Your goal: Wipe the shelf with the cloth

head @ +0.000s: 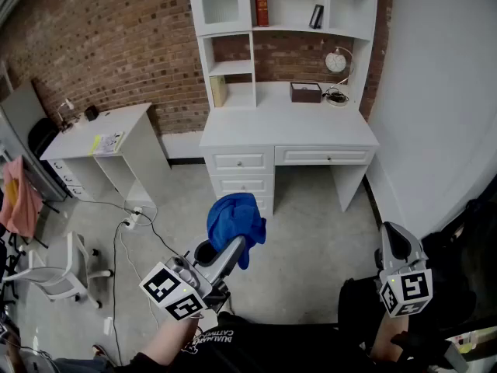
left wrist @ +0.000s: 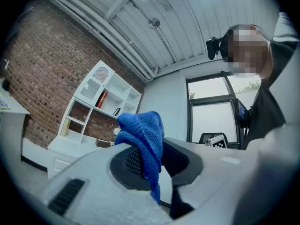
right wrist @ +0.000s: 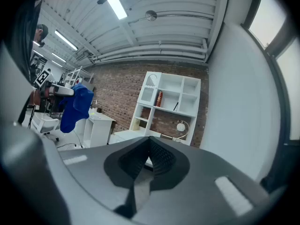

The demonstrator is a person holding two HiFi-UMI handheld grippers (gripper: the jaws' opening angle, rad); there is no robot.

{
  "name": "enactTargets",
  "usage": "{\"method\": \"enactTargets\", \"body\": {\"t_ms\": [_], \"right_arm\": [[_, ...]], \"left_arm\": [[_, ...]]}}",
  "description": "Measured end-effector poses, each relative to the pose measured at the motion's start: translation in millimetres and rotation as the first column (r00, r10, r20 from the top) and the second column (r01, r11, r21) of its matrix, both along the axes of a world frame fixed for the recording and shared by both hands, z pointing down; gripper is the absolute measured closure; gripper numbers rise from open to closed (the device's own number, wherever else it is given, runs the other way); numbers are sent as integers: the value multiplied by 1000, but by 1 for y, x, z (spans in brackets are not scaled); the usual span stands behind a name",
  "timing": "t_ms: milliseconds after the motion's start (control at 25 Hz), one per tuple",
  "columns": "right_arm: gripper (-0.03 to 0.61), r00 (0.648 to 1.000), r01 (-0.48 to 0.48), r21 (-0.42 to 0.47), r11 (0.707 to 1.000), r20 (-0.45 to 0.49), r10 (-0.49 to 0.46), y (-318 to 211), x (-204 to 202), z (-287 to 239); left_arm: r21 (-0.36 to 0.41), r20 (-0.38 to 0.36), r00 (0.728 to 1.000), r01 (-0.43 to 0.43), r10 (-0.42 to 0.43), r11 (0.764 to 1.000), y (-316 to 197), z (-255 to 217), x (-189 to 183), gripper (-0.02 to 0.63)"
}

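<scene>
A blue cloth (head: 235, 217) hangs bunched from my left gripper (head: 233, 243), which is shut on it low in the head view, well short of the furniture. The left gripper view shows the cloth (left wrist: 143, 135) pinched between the dark pads and draped over the left gripper (left wrist: 150, 165). The white shelf unit (head: 279, 29) stands on a white desk (head: 287, 127) against the brick wall ahead. My right gripper (head: 392, 235) sits at the bottom right, shut and holding nothing. In the right gripper view its pads (right wrist: 161, 156) meet, with the shelf unit (right wrist: 168, 102) behind and the cloth (right wrist: 75, 107) far left.
On the shelves are a red book (head: 261, 4), a dark slanted object (head: 316, 16), a round clock (head: 335, 61) and a brown box (head: 305, 92). A small white side table (head: 101, 142), a white chair (head: 58, 266) and floor cables (head: 136, 220) lie left. A white wall (head: 443, 92) closes the right.
</scene>
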State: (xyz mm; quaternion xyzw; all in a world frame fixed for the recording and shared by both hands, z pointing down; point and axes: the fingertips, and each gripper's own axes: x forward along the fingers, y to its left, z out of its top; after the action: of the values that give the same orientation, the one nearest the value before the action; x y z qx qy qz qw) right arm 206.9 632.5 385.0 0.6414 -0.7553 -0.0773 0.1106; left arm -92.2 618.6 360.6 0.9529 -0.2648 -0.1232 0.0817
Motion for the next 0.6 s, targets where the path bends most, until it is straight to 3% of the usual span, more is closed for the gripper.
{"method": "enactTargets", "body": {"t_ms": [360,600], "right_arm": [[571,1000,20,-2,1000,24,-20,-16,-5,1],[569,991,62,-30,998,121,-58,-58,-25,20]], "left_arm": [[-6,-5,1000,28,-28,1000,-15,-2,-11,557],[-44,4,998,59,-59,997,-48,16,-38,557]]}}
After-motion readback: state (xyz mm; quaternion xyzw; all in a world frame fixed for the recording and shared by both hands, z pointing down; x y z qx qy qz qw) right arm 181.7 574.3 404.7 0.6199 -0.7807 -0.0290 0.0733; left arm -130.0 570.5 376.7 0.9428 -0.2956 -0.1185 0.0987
